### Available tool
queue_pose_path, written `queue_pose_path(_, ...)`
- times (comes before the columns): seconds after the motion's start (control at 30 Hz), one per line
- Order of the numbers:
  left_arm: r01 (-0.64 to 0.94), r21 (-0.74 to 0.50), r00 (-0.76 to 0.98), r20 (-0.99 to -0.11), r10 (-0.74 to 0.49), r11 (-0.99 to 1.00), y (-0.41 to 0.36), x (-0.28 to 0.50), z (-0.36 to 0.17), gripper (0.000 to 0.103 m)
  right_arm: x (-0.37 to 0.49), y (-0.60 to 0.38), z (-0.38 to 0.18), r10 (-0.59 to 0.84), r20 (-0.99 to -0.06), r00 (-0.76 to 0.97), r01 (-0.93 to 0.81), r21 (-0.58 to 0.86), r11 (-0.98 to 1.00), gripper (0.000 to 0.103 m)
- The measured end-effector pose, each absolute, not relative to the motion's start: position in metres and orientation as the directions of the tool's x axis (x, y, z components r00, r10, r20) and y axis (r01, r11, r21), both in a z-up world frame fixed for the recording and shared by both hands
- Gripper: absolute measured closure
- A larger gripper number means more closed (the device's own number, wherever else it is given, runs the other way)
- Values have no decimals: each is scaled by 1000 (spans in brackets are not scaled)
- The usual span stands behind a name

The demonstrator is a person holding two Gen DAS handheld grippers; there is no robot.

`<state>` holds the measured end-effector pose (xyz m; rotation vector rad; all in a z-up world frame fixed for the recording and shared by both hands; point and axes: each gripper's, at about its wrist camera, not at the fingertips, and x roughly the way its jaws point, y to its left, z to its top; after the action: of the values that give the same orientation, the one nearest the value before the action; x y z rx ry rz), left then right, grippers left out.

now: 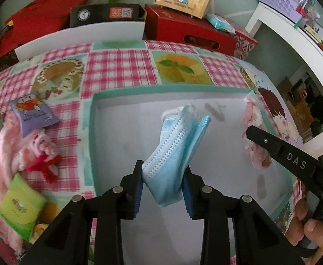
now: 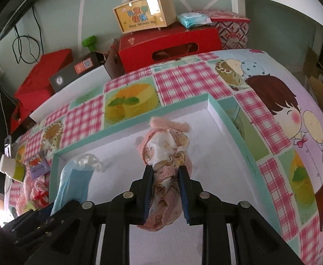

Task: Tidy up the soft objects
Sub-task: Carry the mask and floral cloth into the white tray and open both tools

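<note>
Nearest to us in the left wrist view, the left gripper (image 1: 162,182) has its jaws clamped on a folded blue face mask (image 1: 175,145), which sits between the two blue pads and sticks out ahead of them, its white ear loops bunched at the far end. The mask hangs over the white floor of a shallow box (image 1: 90,132) with a teal rim that lies on the surface, which is covered by a pink checked cloth (image 1: 121,66) printed with cakes.

In the right wrist view, the right gripper (image 2: 166,191) has its jaws pressed onto a crumpled pink patterned cloth bundle (image 2: 165,152); the bundle fills the gap between the pads and bulges beyond the tips, over the far right part of the same box. The mask shows to its left there.

Left of the box we see a fluffy pink cloth (image 1: 4,139) on the surface, with a purple packet (image 1: 32,112), a green packet (image 1: 21,205) and a red bow (image 1: 44,165) on it. A hand (image 1: 307,220) holds the right gripper's handle at the near right.
</note>
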<state>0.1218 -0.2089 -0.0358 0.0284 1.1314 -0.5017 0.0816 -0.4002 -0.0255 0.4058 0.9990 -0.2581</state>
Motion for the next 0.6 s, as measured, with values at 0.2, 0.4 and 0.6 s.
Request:
queue_pose_path(0.2,399,-226,302,-882,-361,888,-213,121,-45,57,87,-395,-38,-28,-879,477,392,184,902,76)
queue_pose_path(0.4,411,-232,297,-880,-371,882,-215,118,-38,41,88,-389,-37,-55,-885,462,391,148,909,68)
queue_pose_path(0.6,411,-231,307,-876,-372,882,-211,117,-27,39,86,-391,-29,-92,-884,458,408,117,905,54)
